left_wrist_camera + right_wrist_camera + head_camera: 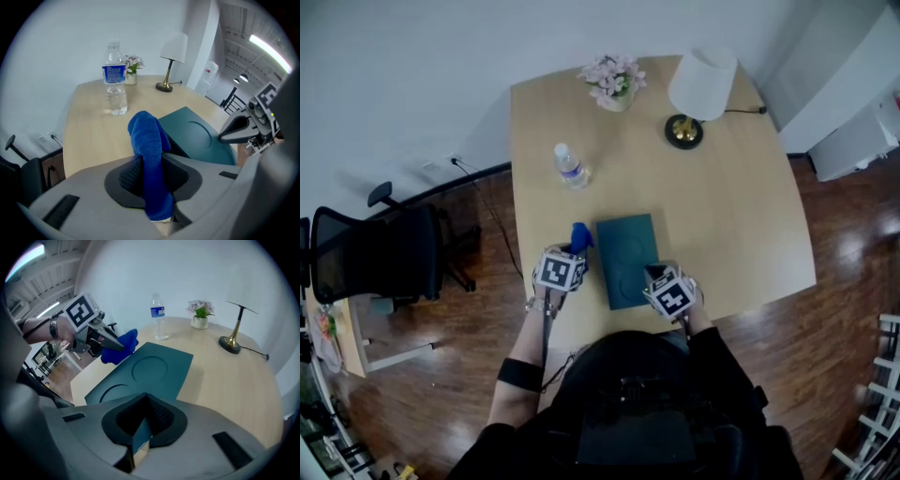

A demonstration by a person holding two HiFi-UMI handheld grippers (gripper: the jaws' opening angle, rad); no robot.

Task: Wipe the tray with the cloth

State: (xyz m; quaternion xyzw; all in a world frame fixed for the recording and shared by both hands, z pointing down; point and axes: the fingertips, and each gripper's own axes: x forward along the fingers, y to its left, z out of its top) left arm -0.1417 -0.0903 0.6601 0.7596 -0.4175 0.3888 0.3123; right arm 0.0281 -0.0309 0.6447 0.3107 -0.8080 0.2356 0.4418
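Observation:
A dark teal tray with two round recesses lies flat near the table's front edge. My left gripper hovers just left of the tray and is shut on a blue cloth. In the left gripper view the cloth stands up between the pads of the left gripper, with the tray to its right. My right gripper is shut on the tray's near right corner. The right gripper view shows that corner pinched in the right gripper, and the cloth beyond the tray.
A water bottle stands behind the tray. At the table's far edge are a small pot of flowers and a lamp with a brass foot. An office chair stands on the floor to the left.

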